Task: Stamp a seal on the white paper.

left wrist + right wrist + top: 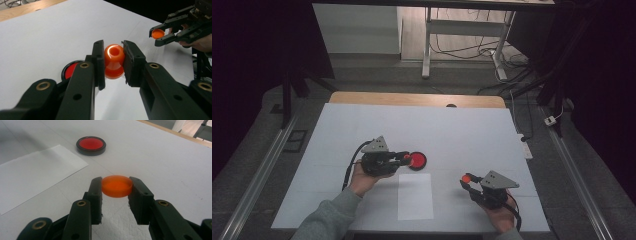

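Near the front edge of the white table (362,125), toward its right corner, the right gripper (468,181) is clamped on a flat orange cap (466,177), held off the surface with its jaws pressing on the cap's rim from both sides. Left of the middle, the left gripper (404,159) grips a small orange bottle (114,61) by its sides, the bottle's open mouth facing away from the camera on that gripper. Bottle and cap are well apart, with bare table between them.

Wide open room lies toward the far edge and both far corners, where nothing stands on the white surface. A wooden strip (417,99) runs along the far edge. Beyond it are a grey floor, the legs of a desk (427,45) and loose cables (507,75); metal rails (257,175) run along both sides of the table.

Just beyond the left gripper's jaws lies a round black dish with a red centre (417,160), resting flat on the surface. A white sheet of paper (415,196) lies flat near the front edge, between the two hands, just in front of the dish.
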Tool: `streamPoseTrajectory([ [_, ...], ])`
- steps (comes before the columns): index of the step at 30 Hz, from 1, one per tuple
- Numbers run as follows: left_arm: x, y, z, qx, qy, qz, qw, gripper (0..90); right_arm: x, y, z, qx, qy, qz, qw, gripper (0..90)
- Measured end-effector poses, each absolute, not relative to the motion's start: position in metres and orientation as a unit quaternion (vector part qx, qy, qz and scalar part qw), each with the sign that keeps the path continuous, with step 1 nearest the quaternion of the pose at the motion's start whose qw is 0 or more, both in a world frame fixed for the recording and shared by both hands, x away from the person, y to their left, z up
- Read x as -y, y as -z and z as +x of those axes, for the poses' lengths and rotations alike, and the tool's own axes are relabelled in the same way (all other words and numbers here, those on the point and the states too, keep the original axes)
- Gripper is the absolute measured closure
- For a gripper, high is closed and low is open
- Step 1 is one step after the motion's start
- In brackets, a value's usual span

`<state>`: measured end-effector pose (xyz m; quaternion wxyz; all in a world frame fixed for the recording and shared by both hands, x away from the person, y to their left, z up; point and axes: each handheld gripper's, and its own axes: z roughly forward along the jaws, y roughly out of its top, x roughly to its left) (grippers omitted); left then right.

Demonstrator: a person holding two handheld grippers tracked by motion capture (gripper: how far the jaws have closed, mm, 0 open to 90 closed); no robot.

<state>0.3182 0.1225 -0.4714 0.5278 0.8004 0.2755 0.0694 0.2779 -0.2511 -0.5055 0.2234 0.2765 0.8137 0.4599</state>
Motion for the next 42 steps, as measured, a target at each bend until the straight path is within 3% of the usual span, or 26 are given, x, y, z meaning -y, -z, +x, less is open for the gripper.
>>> streamPoseTrajectory([
  [42,-0.1,0.497,0.293,-0.254,-0.037,0.833,0.49,72.4,0.251,0.506,0.277,-0.817,-0.457,0.274,0.221,63.9],
])
